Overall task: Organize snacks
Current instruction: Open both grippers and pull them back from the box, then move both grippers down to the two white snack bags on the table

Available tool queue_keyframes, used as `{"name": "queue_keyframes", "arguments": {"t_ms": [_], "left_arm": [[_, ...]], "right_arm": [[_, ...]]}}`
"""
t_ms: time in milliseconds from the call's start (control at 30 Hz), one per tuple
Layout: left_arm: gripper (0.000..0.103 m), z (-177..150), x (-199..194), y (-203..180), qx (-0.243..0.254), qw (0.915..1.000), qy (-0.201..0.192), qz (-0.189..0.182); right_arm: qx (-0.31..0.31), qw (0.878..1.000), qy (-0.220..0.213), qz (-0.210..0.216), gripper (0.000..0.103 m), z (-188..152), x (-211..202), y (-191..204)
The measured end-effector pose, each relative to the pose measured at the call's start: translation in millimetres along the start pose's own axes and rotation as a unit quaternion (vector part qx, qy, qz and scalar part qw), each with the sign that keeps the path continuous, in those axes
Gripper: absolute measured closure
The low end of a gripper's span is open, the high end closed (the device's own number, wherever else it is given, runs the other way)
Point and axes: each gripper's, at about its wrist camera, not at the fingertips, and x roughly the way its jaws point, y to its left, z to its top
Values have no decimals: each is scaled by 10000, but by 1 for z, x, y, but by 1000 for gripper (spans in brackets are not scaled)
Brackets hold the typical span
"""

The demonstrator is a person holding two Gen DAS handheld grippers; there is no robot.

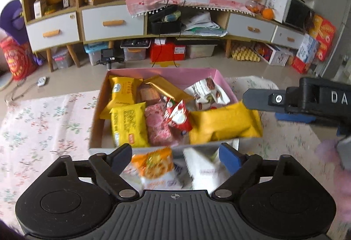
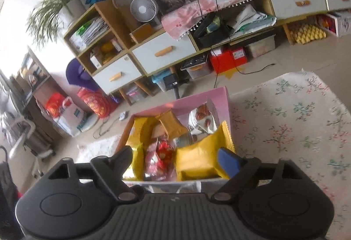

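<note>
Floral tablecloth (image 1: 43,121) across lower half of both views, floor and cabinets beyond.
Pink box (image 1: 166,74) at centre of left wrist view, open-topped, packed with snacks; same box centre of right wrist view.
Inside, largest first: big yellow packet (image 1: 223,123) at lower right of box, one end riding over the near wall and right rim; two smaller yellow packets (image 1: 129,126) along left side; gold bar (image 1: 166,88) tilted at upper middle; white nut packets (image 1: 208,93) upper right; pink packet (image 1: 158,128) and red candy bag (image 1: 177,115) at centre.
Outside box, lower centre of left wrist view: orange-printed packet (image 1: 155,165) and white packet (image 1: 201,165) on cloth, not yet stowed.
Left gripper (image 1: 175,152) jaws wide apart, above those two loose packets, clamping nothing.
Right gripper (image 2: 175,158) jaws wide apart over near end of box, nothing gripped.
Risk: overhanging yellow packet likely to slide out if nudged by a finger. Box near full; further packets may spill over rim.
</note>
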Motion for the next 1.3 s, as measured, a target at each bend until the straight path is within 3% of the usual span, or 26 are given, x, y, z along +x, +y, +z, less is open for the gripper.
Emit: {"name": "queue_keyframes", "arguments": {"t_ms": [233, 500, 700, 933, 1300], "left_arm": [[10, -24, -24, 1, 443, 9987, 87, 230], [6, -51, -37, 15, 342, 9992, 33, 204], [4, -68, -29, 32, -36, 9998, -94, 141], [3, -84, -19, 39, 45, 9986, -418, 325], [3, -98, 12, 53, 169, 9981, -361, 479]], "right_arm": [[-302, 9994, 76, -171, 21, -15, -14, 12], [-623, 9976, 12, -317, 13, -40, -20, 25], [-853, 9959, -28, -283, 13, -63, -17, 28], [-1128, 9919, -209, -539, 12, -87, -10, 22], [-1455, 9860, -149, -800, 13, -102, 15, 12]]}}
